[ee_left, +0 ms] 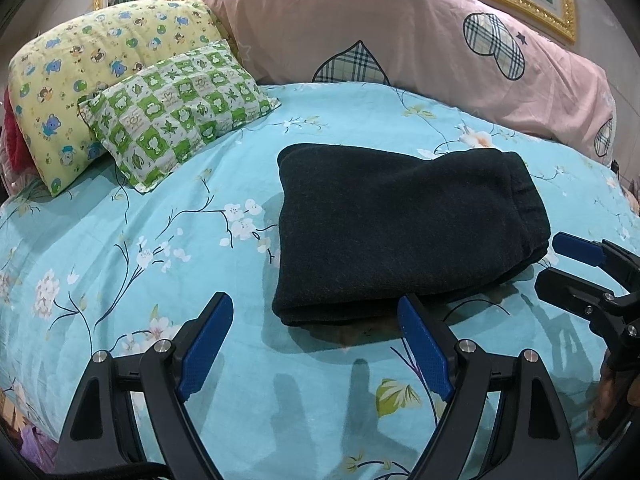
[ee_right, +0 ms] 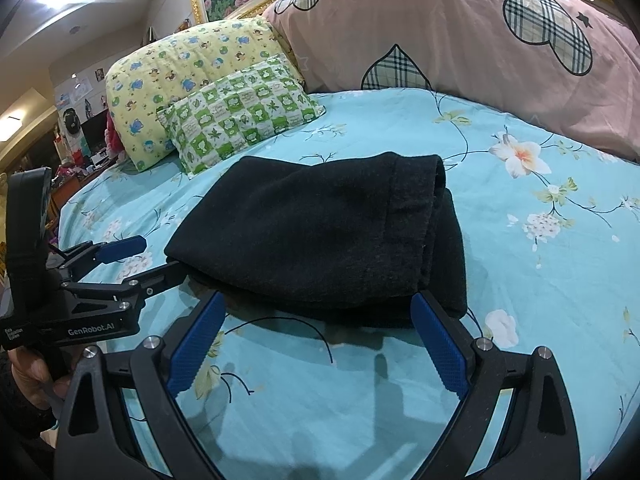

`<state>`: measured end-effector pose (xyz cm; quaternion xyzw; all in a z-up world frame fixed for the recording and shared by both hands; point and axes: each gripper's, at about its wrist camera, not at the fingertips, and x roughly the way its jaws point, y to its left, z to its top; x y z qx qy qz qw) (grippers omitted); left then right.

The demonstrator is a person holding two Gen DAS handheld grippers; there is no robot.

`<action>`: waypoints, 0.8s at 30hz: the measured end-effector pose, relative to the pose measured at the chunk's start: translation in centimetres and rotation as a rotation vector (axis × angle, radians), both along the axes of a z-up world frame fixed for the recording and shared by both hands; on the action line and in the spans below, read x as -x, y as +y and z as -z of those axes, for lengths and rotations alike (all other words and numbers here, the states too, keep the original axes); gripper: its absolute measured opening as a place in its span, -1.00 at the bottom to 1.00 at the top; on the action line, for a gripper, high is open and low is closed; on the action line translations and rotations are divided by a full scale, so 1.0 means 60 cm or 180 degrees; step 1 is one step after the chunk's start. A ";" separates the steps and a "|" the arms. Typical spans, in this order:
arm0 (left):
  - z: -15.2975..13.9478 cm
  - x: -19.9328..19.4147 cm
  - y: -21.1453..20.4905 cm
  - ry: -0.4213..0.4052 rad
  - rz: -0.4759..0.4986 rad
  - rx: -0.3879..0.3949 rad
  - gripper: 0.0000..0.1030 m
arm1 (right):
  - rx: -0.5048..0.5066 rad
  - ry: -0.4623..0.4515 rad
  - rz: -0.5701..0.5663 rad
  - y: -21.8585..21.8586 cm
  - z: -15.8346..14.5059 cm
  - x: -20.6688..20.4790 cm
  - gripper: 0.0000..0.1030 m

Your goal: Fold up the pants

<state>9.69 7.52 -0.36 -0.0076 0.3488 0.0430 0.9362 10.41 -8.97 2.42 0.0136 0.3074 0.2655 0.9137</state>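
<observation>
While the dark pants [ee_left: 404,232] lay folded at mid-frame on the blue floral sheet [ee_left: 120,240], the left gripper [ee_left: 316,320] sat spread and empty at the lower edge just below them, and the right gripper [ee_right: 316,316] likewise gaped, fingertips beside the fold's near edge.

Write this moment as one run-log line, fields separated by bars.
pants: folded on bed sheet | left gripper: open, empty | right gripper: open, empty
</observation>
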 end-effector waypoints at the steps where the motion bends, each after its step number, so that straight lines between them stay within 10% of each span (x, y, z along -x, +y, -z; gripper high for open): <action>1: 0.000 0.000 0.000 -0.0001 0.0002 0.0000 0.65 | 0.0001 -0.0002 -0.0003 -0.001 -0.001 0.000 0.82; 24: -0.020 -0.009 -0.003 -0.0137 0.0012 0.0029 0.65 | 0.0032 -0.0065 0.0141 -0.030 -0.014 -0.013 0.82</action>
